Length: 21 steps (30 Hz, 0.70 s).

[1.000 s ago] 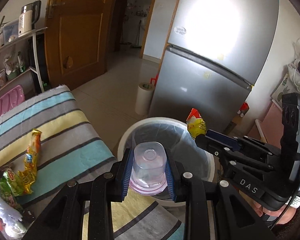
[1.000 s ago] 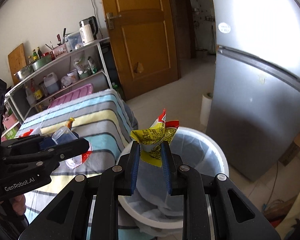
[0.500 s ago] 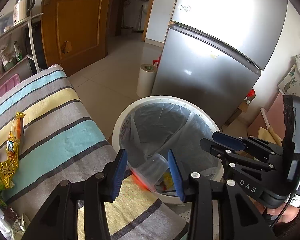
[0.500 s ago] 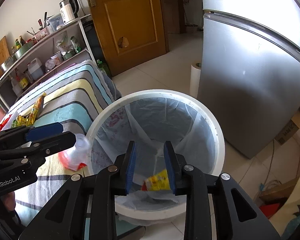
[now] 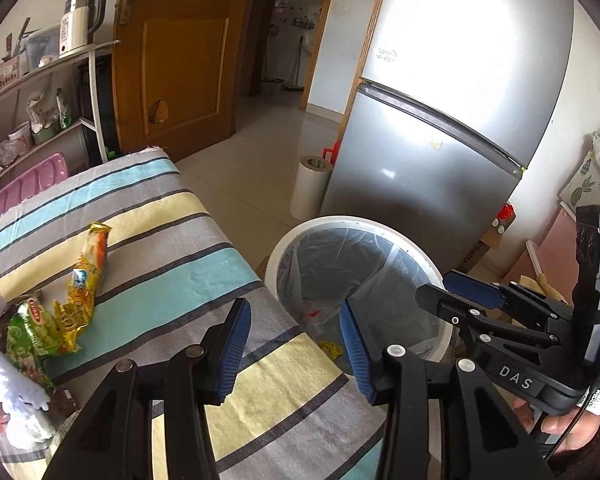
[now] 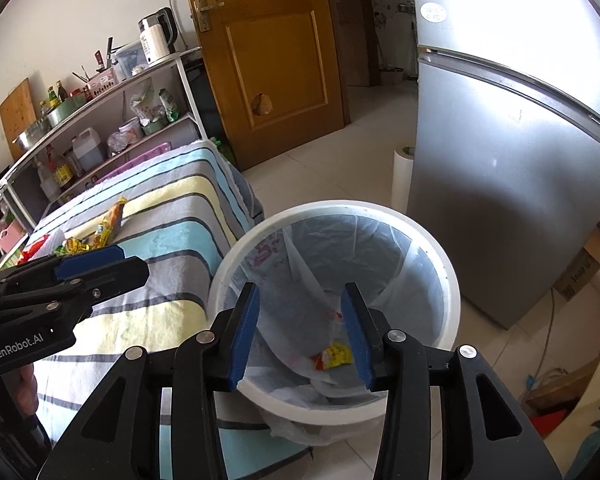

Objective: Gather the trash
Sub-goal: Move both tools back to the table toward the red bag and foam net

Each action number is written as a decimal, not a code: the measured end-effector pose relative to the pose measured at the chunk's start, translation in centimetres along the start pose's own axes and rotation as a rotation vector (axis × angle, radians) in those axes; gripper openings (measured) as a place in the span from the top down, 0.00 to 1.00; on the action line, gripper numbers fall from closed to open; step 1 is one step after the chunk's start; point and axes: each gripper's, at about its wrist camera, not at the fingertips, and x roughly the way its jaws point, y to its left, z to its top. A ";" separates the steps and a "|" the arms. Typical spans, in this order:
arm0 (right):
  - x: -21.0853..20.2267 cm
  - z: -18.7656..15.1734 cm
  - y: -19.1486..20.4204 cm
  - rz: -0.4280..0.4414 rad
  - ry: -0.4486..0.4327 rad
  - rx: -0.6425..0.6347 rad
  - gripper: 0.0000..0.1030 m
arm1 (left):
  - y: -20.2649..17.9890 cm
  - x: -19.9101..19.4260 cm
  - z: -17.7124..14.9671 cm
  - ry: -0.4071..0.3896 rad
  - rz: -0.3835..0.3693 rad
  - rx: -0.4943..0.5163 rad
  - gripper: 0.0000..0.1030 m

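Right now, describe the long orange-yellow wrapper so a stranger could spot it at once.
Find the striped cloth beside the white trash bin. At the cloth's left end lies a heap of wrappers; the long orange-yellow wrapper sticks out of it, slimmer and longer than the crumpled green packet beside it.

A pale tiled floor [image 6: 332, 160] runs back toward a brown panelled wooden door [image 6: 272, 48] with a metal lever handle [image 6: 204, 8]; beside it an open doorway [image 5: 296, 40] shows a further room. A tall silver two-door refrigerator [image 5: 440, 120] stands on the right, its upper door washed out by bright glare. A white roll [image 5: 310, 188] stands on the floor just beside it. Along the off-white wall [image 6: 60, 20] stands a metal shelving rack [image 6: 100, 120] crowded with bottles, bowls and bags, with a white electric kettle [image 6: 156, 38] on top and a wooden cutting board [image 6: 18, 116] leaning against the wall. A striped cloth [image 5: 160, 240] in teal, grey and yellow covers the table.
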 end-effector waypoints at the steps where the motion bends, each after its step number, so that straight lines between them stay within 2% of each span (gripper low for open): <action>1: -0.3 0.0 0.4 0.006 -0.010 -0.006 0.58 | 0.5 -0.6 -0.1 -0.008 0.012 -0.012 0.55; 10: -1.4 0.5 5.1 0.088 -0.054 -0.068 0.58 | 5.6 -6.3 -1.7 -0.099 0.113 -0.096 0.51; 16: -0.9 0.8 10.0 0.191 -0.053 -0.148 0.58 | 10.1 -10.2 -3.3 -0.145 0.217 -0.164 0.50; 21: 0.0 1.0 14.8 0.309 -0.047 -0.225 0.58 | 13.6 -12.5 -4.8 -0.148 0.313 -0.197 0.49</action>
